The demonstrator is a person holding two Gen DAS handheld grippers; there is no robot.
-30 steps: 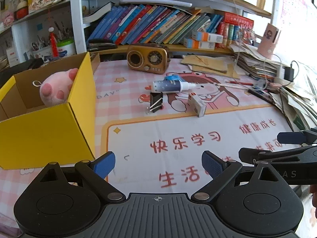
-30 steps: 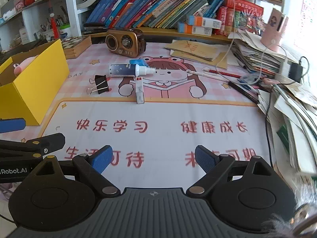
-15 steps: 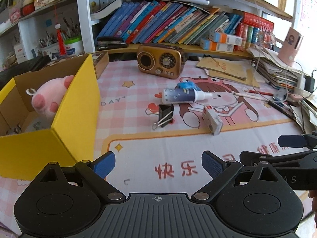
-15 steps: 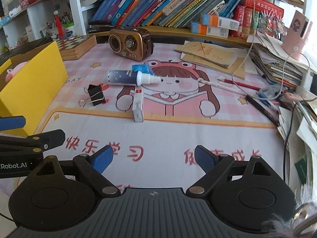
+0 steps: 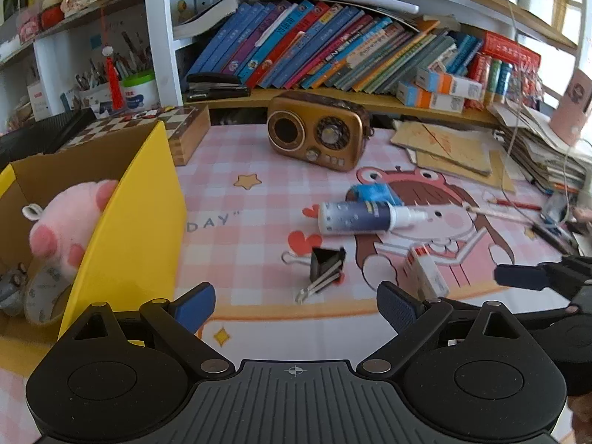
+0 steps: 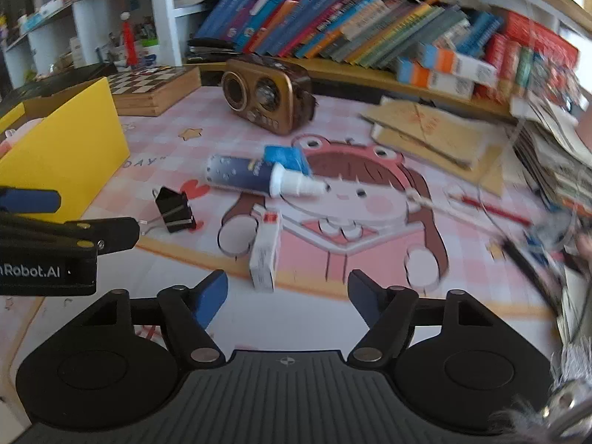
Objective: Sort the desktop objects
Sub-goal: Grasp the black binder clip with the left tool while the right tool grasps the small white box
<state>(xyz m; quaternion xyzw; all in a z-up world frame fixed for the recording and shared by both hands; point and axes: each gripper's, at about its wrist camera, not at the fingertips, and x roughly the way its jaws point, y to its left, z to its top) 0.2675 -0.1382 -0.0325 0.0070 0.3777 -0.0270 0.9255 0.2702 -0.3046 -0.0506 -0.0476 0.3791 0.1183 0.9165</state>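
Jaws on the right gripper (image 6: 286,296) are closing with nothing between them yet; a moment ago they stood wider. Both grippers have come in over the surface (image 6: 303,318), so the small white box (image 6: 265,249) now lies just ahead of the right one, apparently the next pick. Left gripper (image 5: 296,301) jaws hang wide and empty, near the binder clip (image 5: 325,268). Beyond lies the spray bottle (image 5: 364,217); the yellow box (image 5: 129,222) waits at the left.

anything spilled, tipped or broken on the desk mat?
No spill or damage visible. The spray bottle lies on its side, cap on, and the small white box lies flat nearby. The binder clip is loose on the mat.
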